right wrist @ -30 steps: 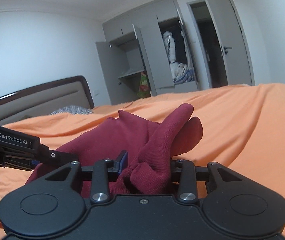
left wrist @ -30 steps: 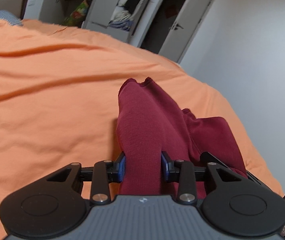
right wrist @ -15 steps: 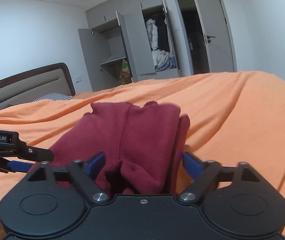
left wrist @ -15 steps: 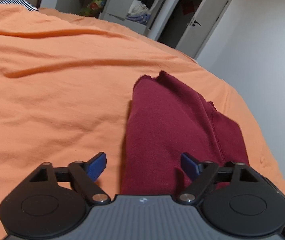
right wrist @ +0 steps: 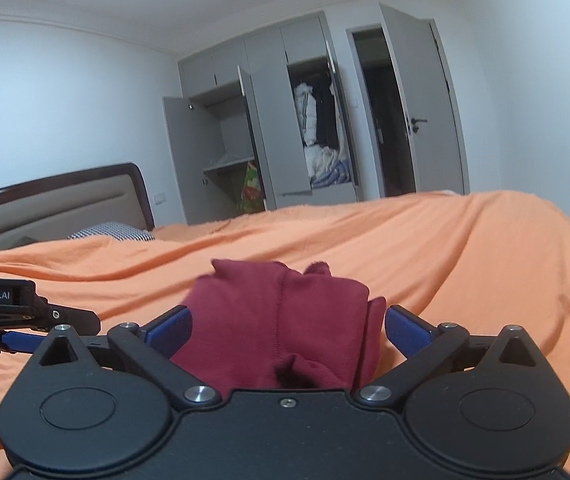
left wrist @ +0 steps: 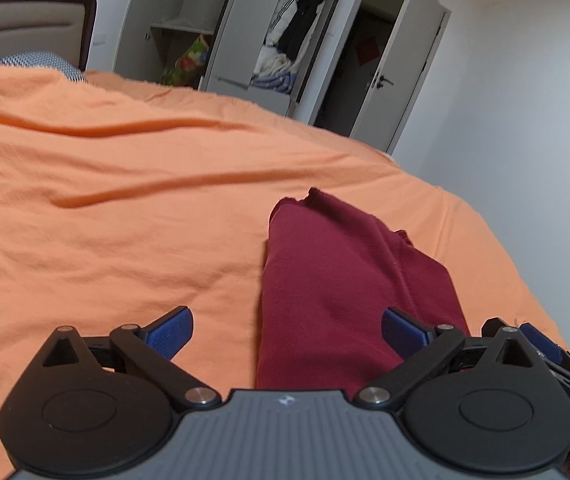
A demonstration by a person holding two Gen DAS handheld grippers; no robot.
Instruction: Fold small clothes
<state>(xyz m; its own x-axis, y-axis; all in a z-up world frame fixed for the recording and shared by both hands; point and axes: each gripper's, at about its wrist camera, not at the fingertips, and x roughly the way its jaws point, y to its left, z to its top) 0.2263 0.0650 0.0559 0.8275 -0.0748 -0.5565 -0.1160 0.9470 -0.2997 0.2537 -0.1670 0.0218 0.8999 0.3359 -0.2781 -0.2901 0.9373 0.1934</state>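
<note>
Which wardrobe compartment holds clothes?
The middle open compartment, with hanging garments and a heap below; the open one left of it shows only bare shelves.

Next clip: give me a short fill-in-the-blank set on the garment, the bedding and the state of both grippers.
1. The dark red garment lies on an ____ bedspread.
2. The left gripper has its fingers ____.
3. The right gripper is ____, gripping nothing.
4. Behind the bed, the wardrobe doors stand ____.

Missing words: orange; open; open; open
</note>
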